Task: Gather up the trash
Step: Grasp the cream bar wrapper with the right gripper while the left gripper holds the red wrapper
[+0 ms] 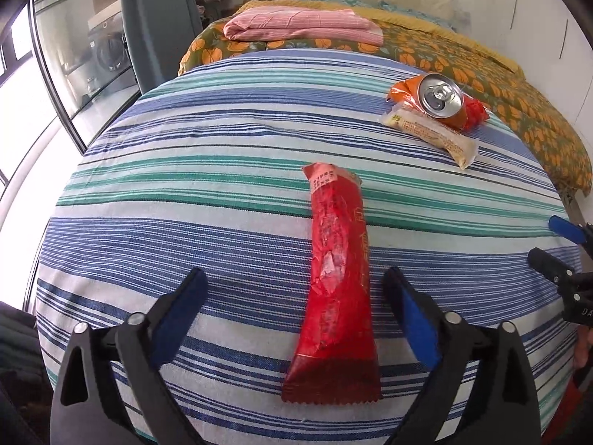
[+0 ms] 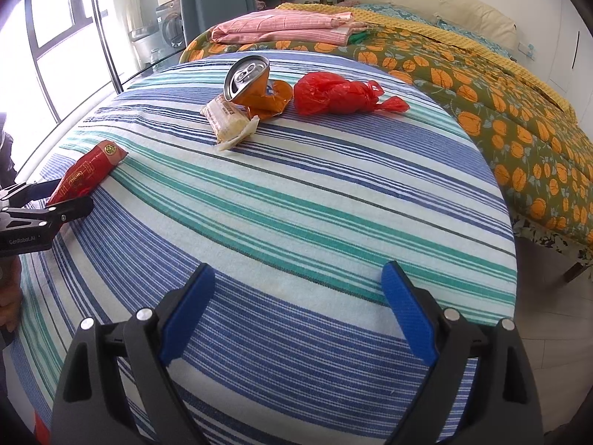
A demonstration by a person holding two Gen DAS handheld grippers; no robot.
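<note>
Surface, left wrist view: striped bedsheet (image 1: 229,170) in blue, green and white covers what I work over, with an orange-flowered quilt (image 1: 493,85) and a folded pink cloth (image 1: 300,27) behind it.
Red wrapper, left wrist view: I see the long red wrapper (image 1: 335,289) lying flat on the sheet, its long axis running away from my camera, serrated end nearest me, far end tilted slightly left.
Left gripper: my left gripper (image 1: 296,293) stands spread wide, released; the wrapper lies between the blue pads (image 1: 415,319) and touches neither.
Far pile, left wrist view: a crushed orange can (image 1: 443,98) lies on its side with its top facing me, against a pale snack packet (image 1: 430,131) whose length runs from upper left to lower right.
Surface, right wrist view: same striped sheet, window frames at left.
Right gripper: my right gripper (image 2: 298,296) is spread apart over bare sheet, grasping nothing.
Pile, right wrist view: the can's top faces left; the pale packet touches it in front, and a knotted red plastic bag (image 2: 341,92) sits just beside it on the right. What the bag holds I cannot tell.
Red wrapper, right wrist view: it lies far left, pointing up-right, near end between the other gripper's fingers.
</note>
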